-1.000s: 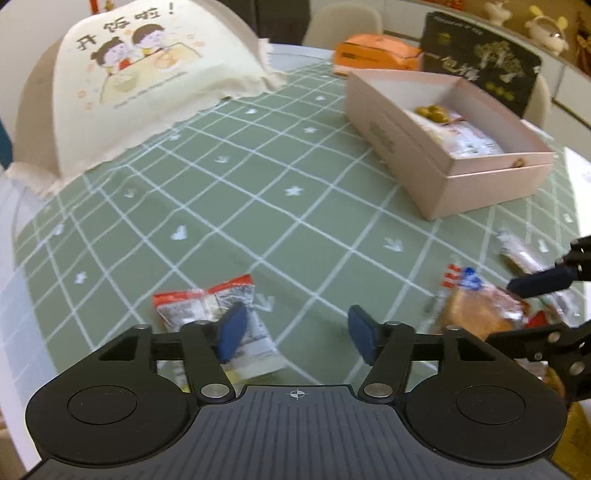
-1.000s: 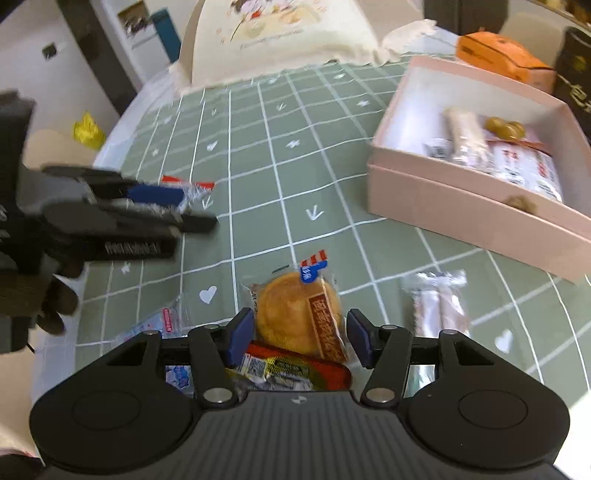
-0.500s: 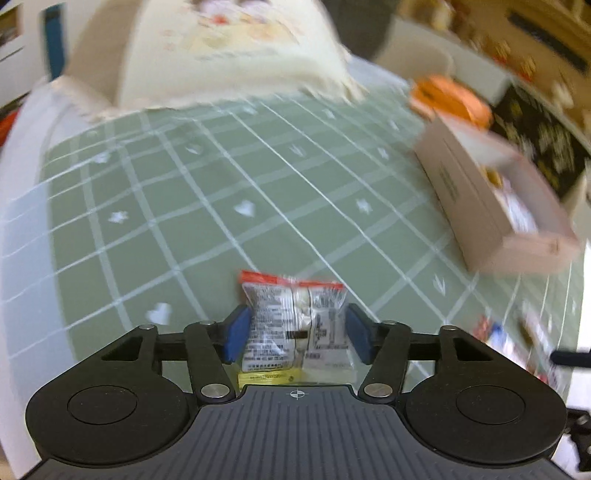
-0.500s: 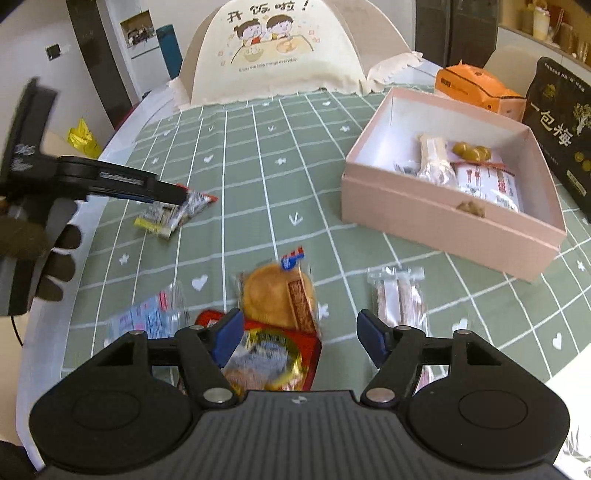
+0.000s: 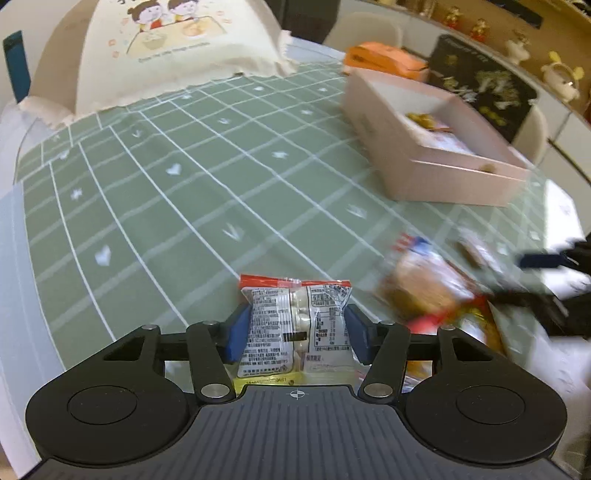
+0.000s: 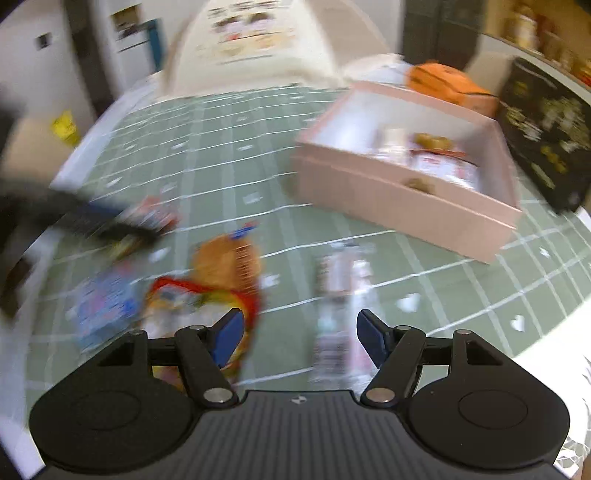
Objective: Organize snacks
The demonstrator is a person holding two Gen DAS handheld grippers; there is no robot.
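Setting: home dining room. Evidence: round table (image 5: 22, 221) under a green grid-patterned tablecloth (image 5: 192, 192) printed with hearts and stars; cream fabric food cover (image 5: 177, 48) bearing a cartoon of two children at a meal; pale dining chairs (image 5: 364, 31) drawn up at the far side; shelf (image 5: 517, 40) of small figurines along the wall; open pink gift box (image 5: 443, 177) holding wrapped snacks; orange pack (image 5: 384, 61) and black printed box (image 5: 484, 92) behind it; loose snack packets (image 6: 225, 266) scattered on the cloth.

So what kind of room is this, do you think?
Probably a home dining room: a table with a green checked tablecloth, a fabric food cover at its far end, and a shelf of figurines behind.
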